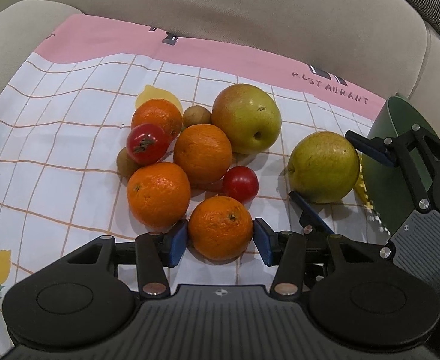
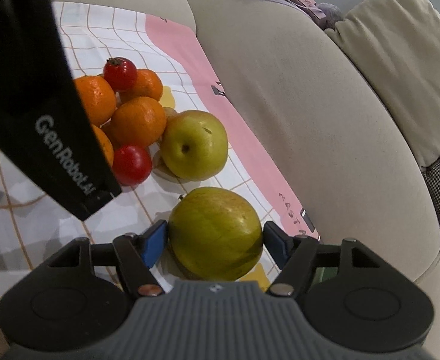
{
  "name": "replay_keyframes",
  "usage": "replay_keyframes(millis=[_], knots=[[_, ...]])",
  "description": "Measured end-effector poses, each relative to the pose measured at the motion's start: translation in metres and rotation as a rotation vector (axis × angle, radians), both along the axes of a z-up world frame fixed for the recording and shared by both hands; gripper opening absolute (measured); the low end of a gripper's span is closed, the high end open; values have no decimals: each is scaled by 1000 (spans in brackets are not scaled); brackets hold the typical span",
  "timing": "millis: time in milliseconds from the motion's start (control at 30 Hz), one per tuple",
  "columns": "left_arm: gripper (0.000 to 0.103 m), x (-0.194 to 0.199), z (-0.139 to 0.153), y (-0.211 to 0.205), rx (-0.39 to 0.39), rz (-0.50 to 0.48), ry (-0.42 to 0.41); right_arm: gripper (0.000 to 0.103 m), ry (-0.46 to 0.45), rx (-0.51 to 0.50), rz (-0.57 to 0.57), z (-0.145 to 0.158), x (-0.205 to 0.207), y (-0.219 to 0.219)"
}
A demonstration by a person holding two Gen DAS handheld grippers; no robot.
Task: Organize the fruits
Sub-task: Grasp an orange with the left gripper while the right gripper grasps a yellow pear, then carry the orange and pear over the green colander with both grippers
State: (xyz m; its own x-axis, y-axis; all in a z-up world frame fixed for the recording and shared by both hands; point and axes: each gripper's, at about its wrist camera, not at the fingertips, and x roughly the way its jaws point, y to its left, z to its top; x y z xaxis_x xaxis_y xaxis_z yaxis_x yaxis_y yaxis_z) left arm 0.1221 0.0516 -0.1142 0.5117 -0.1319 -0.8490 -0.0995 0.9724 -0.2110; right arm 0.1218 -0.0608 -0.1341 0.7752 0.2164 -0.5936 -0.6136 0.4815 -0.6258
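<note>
Left claw [image 1: 220, 238] sat part-open astride the nearest orange [image 1: 220, 227], pads flush against its sides. Heap of oranges [image 1: 202, 153], two tomatoes [image 1: 240, 184] and an apple [image 1: 246, 118] crowded behind, on a checked cloth [image 1: 55, 156] over the sofa. Right claw [image 2: 215, 241] straddled a green apple [image 2: 217, 234], left pad touching, right pad just clear; its stem end pointed toward the heap.

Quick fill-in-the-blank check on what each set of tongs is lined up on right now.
1. The left tongs straddle an ____.
2. The right tongs straddle a green ____.
3. The two small red fruits are ____.
4. The cloth has a ____ border.

Missing words: orange; pear; tomatoes; pink
</note>
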Motion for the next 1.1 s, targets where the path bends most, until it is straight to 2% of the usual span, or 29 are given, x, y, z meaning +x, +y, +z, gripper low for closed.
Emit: replay_keyframes(millis=[100, 533, 1100], knots=[[53, 0, -1, -2, -5, -7, -11, 66, -3, -14, 1, -1, 0, 2], [52, -7, 7, 0, -19, -10, -47, 66, 10, 21, -21, 14, -15, 1], [52, -32, 50, -5, -38, -40, -110, 66, -41, 144, -71, 69, -58, -27]])
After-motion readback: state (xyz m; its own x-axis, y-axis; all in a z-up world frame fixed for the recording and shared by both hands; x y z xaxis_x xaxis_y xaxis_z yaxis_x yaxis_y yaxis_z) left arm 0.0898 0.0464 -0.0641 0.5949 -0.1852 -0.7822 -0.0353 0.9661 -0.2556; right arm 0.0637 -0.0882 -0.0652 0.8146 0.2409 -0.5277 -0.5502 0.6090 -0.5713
